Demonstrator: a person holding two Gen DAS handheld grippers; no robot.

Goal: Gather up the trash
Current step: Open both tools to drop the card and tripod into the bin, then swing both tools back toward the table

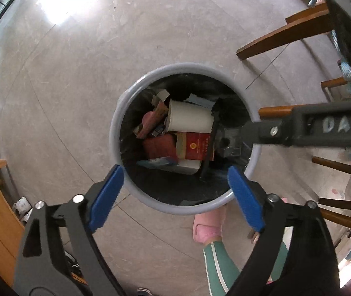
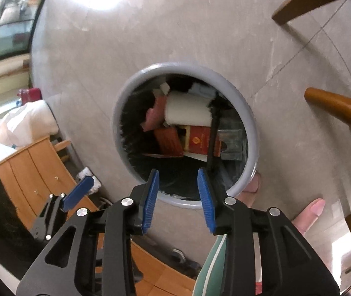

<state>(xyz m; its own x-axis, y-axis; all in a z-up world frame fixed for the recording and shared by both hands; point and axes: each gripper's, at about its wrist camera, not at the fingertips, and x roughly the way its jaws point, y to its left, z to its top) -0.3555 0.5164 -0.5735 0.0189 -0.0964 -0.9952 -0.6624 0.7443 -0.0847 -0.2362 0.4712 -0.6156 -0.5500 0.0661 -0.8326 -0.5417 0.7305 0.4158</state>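
Handwritten silver letters reading "DAS" mark the black body of the right gripper (image 1: 229,140), which reaches in from the right over the round grey plastic bin with a black liner (image 1: 118,125). The only other marking is a gold emblem on the one red carton (image 1: 197,146) in the bin; its small print is too blurred to read.

The trash lies inside the bin, on the grey floor in the middle of both views. Countable there are one white paper cup (image 1: 190,119) on its side at the far side, the red carton just nearer, one dark red-brown box (image 2: 169,140) to its left, and one black strip (image 2: 212,138) slanting across the right.

The left gripper (image 1: 178,194) hangs above the bin's near rim, jaws wide apart, empty. The right gripper (image 2: 178,198) has its blue pads (image 2: 150,199) apart, gripping nothing.
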